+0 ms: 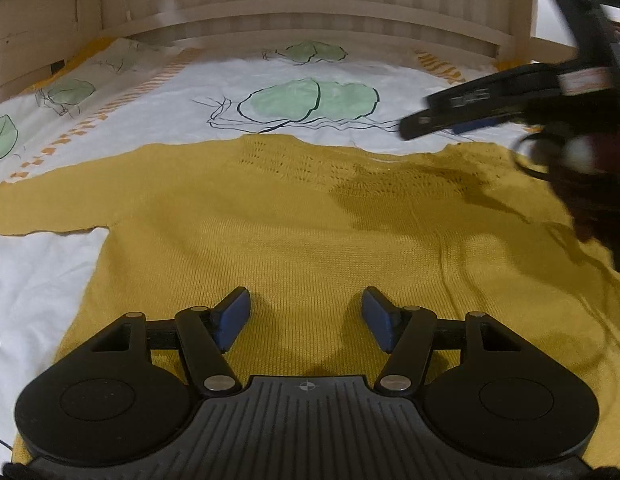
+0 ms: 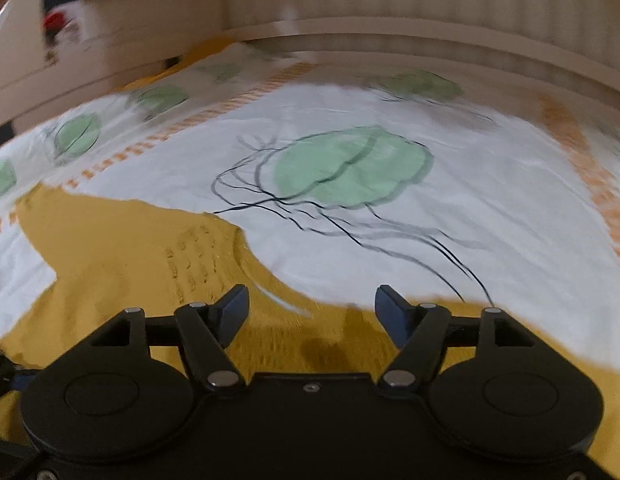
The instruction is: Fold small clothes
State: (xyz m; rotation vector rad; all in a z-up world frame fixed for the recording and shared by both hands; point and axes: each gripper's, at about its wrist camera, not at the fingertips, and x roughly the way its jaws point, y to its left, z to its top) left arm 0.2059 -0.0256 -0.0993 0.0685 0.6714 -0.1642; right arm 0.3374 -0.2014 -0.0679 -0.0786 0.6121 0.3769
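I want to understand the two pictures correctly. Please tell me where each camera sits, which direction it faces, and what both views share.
Left wrist: on the left gripper, looking down along open blue-padded fingers over the mustard-yellow knitted sweater; the blurred right gripper shows upper right.
Right wrist: on the right gripper, jaws open, looking over the sweater's far edge toward the beige wooden headboard.
Shared: sweater, white bedsheet with green leaf prints, headboard.

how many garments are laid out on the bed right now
1. A mustard knit sweater lies spread flat on the leaf-print bedsheet, beneath both grippers. No other garment shows, though the near part of the bed is out of view.
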